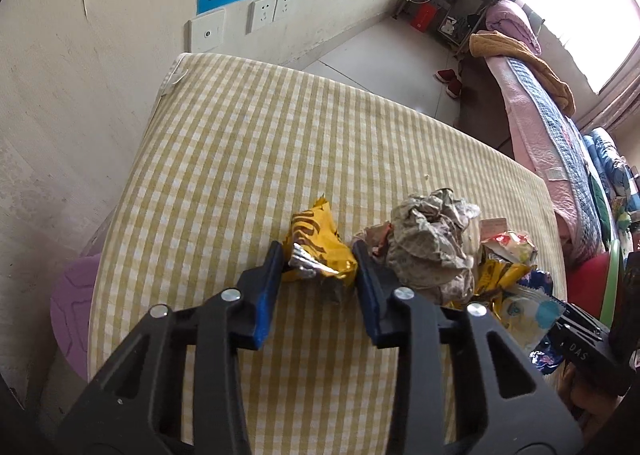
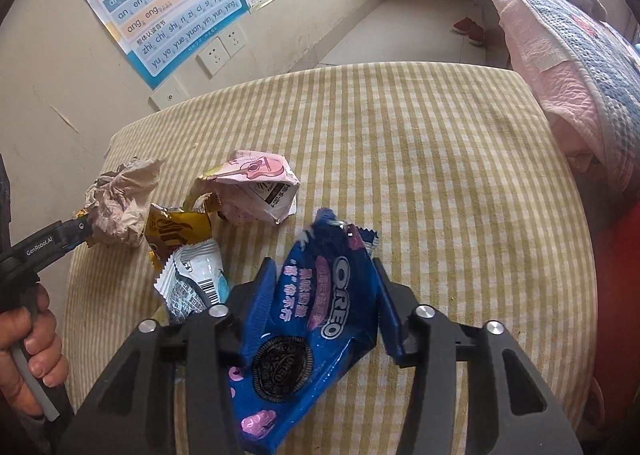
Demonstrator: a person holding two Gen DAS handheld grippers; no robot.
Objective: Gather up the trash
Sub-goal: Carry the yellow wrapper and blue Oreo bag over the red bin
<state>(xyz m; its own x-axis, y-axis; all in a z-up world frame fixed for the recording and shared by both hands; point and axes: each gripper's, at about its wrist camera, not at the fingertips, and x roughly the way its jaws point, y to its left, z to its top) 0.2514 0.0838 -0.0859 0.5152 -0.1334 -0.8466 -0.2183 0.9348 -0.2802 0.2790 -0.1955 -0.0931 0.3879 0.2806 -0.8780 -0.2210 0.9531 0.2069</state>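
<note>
Left gripper (image 1: 318,255): blue-padded jaws astride a crumpled yellow-and-silver foil snack wrapper (image 1: 318,251), pads at its sides, grip not yet firm; wrapper lies dead ahead.

Right gripper (image 2: 324,275): jaws apart around a blue Oreo biscuit packet (image 2: 312,319), long axis running along the fingers; clamping cannot be told.

Between the grippers: crumpled beige paper ball (image 1: 428,247), pink guitar-print carton (image 2: 256,187), white barcode sachet (image 2: 196,279).

All rest near the close edge of the yellow-checked tablecloth (image 1: 280,135).
</note>
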